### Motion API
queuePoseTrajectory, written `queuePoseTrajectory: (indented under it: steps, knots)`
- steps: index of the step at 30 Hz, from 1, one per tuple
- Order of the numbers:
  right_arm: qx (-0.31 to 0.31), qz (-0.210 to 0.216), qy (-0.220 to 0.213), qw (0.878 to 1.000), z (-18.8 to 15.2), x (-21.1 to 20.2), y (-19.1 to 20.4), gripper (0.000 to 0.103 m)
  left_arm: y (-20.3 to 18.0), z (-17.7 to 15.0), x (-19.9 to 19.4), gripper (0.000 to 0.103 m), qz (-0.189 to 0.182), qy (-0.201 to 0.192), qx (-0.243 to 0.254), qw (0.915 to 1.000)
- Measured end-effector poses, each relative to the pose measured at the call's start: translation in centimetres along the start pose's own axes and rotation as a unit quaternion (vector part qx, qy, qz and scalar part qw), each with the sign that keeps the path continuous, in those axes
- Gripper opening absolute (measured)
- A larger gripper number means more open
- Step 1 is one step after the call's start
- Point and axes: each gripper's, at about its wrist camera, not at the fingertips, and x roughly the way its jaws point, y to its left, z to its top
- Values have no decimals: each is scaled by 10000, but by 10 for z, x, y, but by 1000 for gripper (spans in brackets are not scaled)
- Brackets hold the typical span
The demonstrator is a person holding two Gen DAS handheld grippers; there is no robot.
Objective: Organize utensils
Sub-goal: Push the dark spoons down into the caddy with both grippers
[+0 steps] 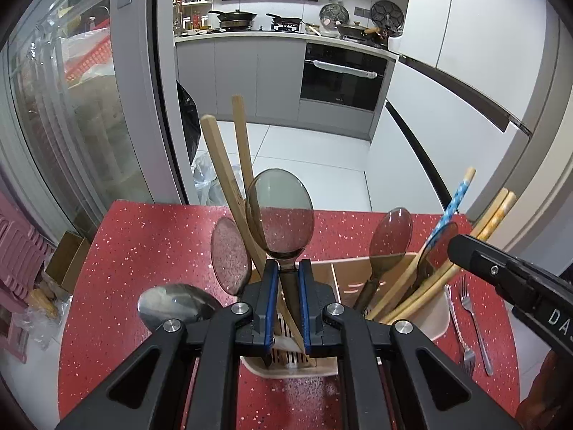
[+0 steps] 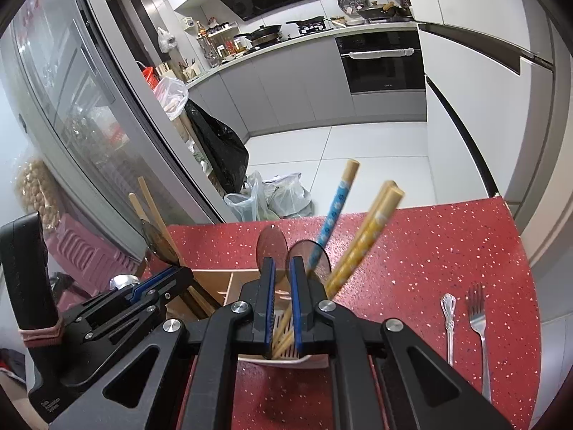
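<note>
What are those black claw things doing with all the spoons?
A person is sorting utensils into a beige divided holder on a red speckled counter. The left gripper is shut on the handle of a translucent brown plastic spoon, standing it in the holder. The right gripper is shut over the other end. Two silver forks lie on the counter.

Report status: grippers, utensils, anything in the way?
Left gripper shut on spoon over holder. Right gripper shut on chopstick. Forks remain on table.
</note>
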Motion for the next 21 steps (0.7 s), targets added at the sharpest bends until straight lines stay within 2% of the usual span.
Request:
queuePoseTrajectory:
  steps: [14, 17, 21]
  knots:
    - [159, 211, 303, 9992, -2, 5, -11, 9, -1, -9, 17, 34, -203, 482, 42, 9986]
    - [217, 219, 328, 9990, -4, 3, -15, 9, -5, -10, 17, 34, -154, 507, 199, 9984]
    - [264, 296, 341, 9986, -4, -4, -18, 11, -4, -10, 16, 34, -117, 523, 115, 9985]
